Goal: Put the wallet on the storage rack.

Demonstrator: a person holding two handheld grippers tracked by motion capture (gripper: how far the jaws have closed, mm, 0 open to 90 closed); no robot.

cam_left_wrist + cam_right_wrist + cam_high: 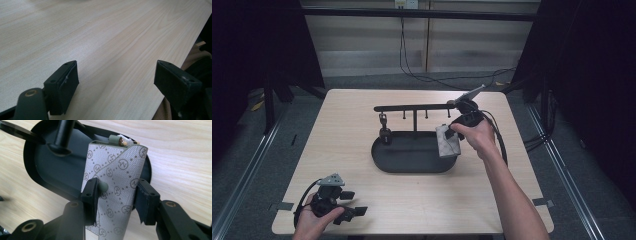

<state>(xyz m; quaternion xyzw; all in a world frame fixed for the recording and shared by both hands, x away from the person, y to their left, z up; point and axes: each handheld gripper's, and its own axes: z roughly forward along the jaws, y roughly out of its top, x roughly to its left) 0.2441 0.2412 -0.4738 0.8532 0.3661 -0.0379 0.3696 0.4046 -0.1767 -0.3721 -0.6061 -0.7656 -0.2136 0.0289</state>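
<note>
right tongs (116, 195) clamp a grey patterned pouch (113, 185) over the black tray (412, 160) at frame centre; left tongs (116, 82) rest wide open, holding nothing, on the table (352, 125) lower left.

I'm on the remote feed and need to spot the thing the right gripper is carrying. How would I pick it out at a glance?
Start at the black oval tray with its hook rack in the middle of the wooden table. At the tray's right end, the right gripper is clamped on a small grey pouch. It is the one pale thing there, printed with dotted diamonds and round logos, with a brass-tipped snap at its top edge.
</note>
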